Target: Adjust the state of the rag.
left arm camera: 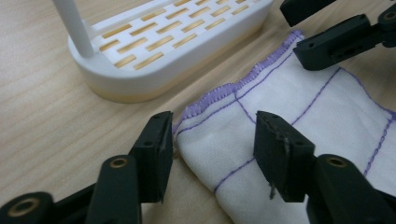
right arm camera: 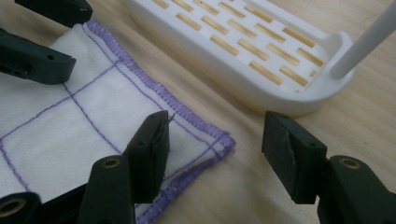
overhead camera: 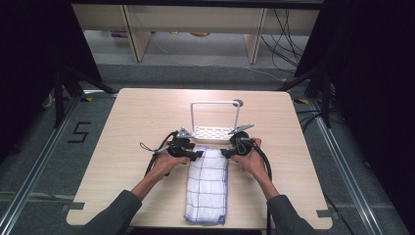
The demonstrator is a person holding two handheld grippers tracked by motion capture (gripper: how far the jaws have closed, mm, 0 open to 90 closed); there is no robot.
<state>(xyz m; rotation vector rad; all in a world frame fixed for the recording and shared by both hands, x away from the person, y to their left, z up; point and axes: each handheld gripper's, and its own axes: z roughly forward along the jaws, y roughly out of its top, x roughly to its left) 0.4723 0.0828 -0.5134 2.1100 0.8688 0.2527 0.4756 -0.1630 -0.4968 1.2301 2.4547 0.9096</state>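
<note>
At the centre of the high view, your two tools meet over the far end of a white cloth with a purple grid and purple stitched hem [overhead camera: 207, 185], which lies flat on the light wooden table [overhead camera: 137, 117] and runs down toward the bottom edge of the frame. Your left tool [overhead camera: 198, 154] sits at the cloth's upper left corner, and your right tool [overhead camera: 226, 152] at its upper right corner. Just above them in the frame stands a white rack with a slotted base and a tall hoop handle [overhead camera: 215, 131], close to the cloth's far hem but apart from it.

Seen from the left gripper view, your left tool [left arm camera: 212, 140] is spread wide, its jaws straddling the cloth's corner without pinching it. Seen from the right gripper view, your right tool [right arm camera: 215, 140] is likewise spread, one jaw over the cloth, the other over bare table.
</note>
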